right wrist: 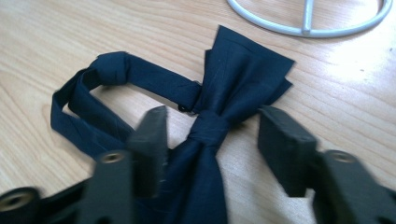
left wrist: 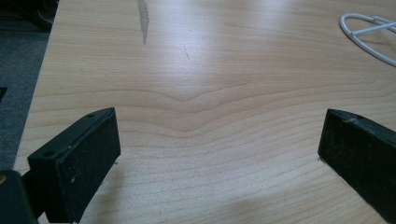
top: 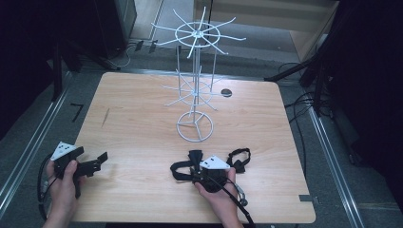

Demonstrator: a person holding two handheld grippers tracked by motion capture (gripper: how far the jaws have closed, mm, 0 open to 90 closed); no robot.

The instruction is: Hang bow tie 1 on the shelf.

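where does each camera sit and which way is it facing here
High view: above the person's side, looking forward and down on the table; both forearms, left tool and right tool show.
Left gripper view: on the left tool, facing bare tabletop between its wide-apart jaws.
Right gripper view: on the right tool, facing the dark bow tie between its jaws.
Shared: the white wire stand's base ring.

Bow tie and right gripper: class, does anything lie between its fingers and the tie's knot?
Nothing visible does. The right gripper straddles the bow tie, the knot lies between its fingers, and only bare table surrounds it.
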